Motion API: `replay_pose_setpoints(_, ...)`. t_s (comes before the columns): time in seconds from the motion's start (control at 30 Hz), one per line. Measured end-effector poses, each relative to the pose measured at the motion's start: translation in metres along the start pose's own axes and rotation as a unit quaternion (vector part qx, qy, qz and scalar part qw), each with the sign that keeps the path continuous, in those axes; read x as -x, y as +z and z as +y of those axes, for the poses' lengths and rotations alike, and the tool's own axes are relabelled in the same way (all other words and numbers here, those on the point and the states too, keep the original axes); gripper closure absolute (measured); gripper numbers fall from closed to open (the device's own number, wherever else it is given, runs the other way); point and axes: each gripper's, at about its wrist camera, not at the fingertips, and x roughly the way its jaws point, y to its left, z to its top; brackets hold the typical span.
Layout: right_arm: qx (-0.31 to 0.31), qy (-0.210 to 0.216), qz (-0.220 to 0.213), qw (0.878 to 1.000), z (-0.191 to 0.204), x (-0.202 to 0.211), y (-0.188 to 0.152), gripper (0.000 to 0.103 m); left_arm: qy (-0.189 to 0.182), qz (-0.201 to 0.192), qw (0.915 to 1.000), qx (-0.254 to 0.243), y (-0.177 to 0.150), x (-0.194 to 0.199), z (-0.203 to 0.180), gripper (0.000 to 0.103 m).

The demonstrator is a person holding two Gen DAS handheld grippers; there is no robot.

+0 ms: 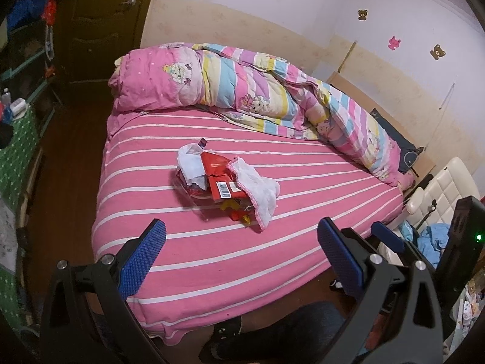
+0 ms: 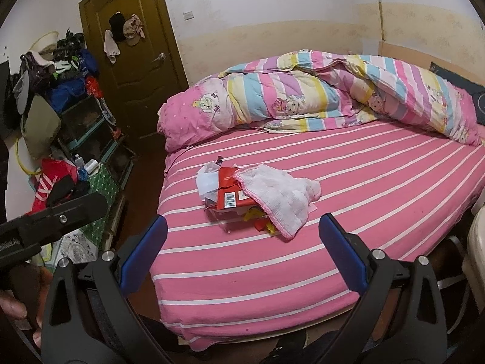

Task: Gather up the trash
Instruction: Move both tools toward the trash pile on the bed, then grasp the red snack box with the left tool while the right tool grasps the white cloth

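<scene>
Left wrist view showed one small heap of trash lying on the pink striped sheet, ahead of the left gripper and roughly on the line between its two blue pads. In the heap I counted one red wrapper with a barcode, one crumpled white paper at its far side, a few yellow and red scraps at its near end, and one clear plastic piece underneath — how many more lay hidden could not be told. One white cloth with a pink hem draped over the heap's right side, touching it.

Both tools were spread wide and held nothing. The right gripper hung short of the heap, which sat just beyond its fingertips, slightly left of centre, with the cloth nearest.

Bare sheet lay all round the heap: open bed to the right, to the near edge, and ahead up to one rolled striped quilt along the far side. The bed's left edge dropped to dark floor — beyond it stood cluttered shelves and one brown door.
</scene>
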Motion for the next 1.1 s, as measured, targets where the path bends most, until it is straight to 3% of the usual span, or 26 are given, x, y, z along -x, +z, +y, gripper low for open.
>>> replay_pose_setpoints(0.27, 0.001, 0.020, 0.017, 1.000, -0.001, -0.019, -0.003, 0.004, 0.002, 0.023, 0.9997, 0.009, -0.005, -0.017, 0.009, 0.006)
replay_pose_setpoints(0.7, 0.011, 0.017, 0.040, 0.999, -0.014, -0.050, -0.008, 0.005, -0.006, 0.056, 0.9984, 0.005, -0.005, -0.061, 0.014, 0.006)
replay_pose_setpoints(1.1, 0.014, 0.009, 0.077, 0.997, -0.030, -0.109, -0.012, 0.005, -0.009, 0.105, 0.9940, 0.030, -0.006, -0.119, 0.038, 0.006)
